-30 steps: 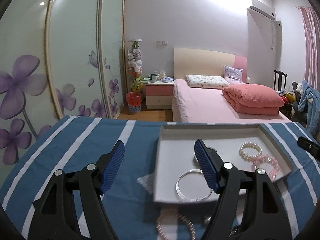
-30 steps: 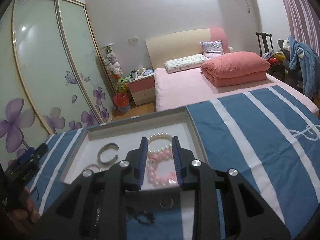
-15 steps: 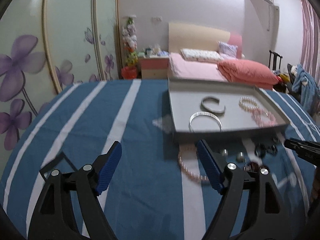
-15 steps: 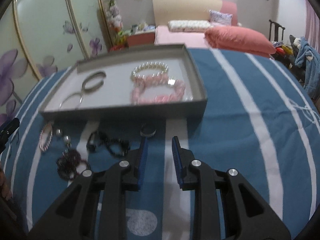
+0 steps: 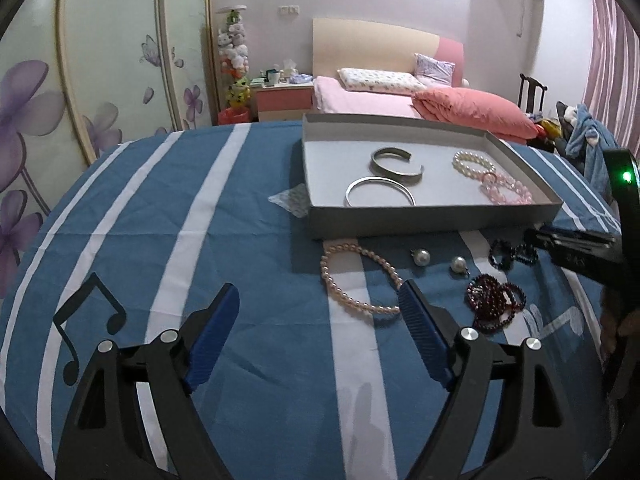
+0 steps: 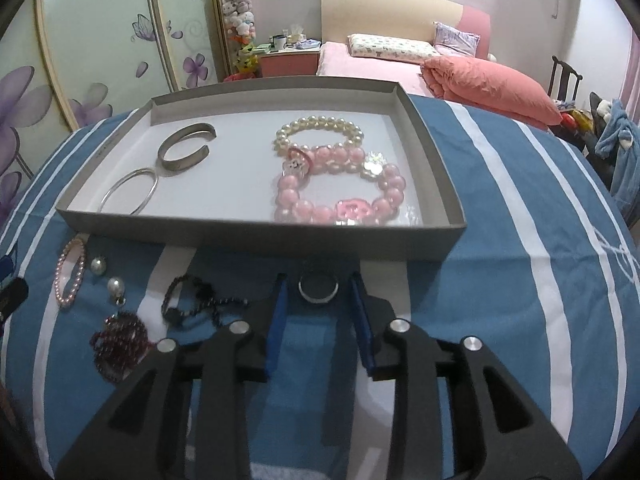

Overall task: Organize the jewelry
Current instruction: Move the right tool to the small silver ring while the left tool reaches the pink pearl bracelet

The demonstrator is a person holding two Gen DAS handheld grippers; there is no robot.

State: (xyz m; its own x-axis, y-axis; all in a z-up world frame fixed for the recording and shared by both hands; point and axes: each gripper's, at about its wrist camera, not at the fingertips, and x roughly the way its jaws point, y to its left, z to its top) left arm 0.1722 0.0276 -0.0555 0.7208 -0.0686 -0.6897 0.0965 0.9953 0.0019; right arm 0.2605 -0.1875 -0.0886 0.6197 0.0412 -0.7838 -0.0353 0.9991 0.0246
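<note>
A table is covered with a blue cloth [image 5: 248, 216] crossed by white stripes and printed with black music notes. A shallow grey tray [image 6: 260, 236] is set on it, and in it a silver cuff [image 6: 186, 152], a thin bangle [image 6: 130, 192], a pearl bracelet [image 6: 320, 132] and a pink bead bracelet [image 6: 340, 188] are laid.

In front of the tray, on the cloth, a pearl strand [image 5: 360, 276], two pearl earrings [image 5: 440, 262], a black bead bracelet [image 6: 196, 300], a dark red bead bracelet [image 5: 494, 300] and a ring [image 6: 319, 289] are spread.

The left gripper [image 5: 318, 334] is held above the cloth with its fingers wide apart after opening further; nothing is gripped, and the near end of the pearl strand is seen just at the right finger. The right gripper [image 6: 319, 304] is held low over the ring; its fingers have just been parting and stand either side of the ring, which lies between them untouched.

Behind the table a bed [image 5: 372, 98] with pink bedding, a nightstand [image 5: 284, 98], a sliding wardrobe [image 5: 104, 72] with purple flowers, and pink curtains [image 5: 612, 60] are seen.
</note>
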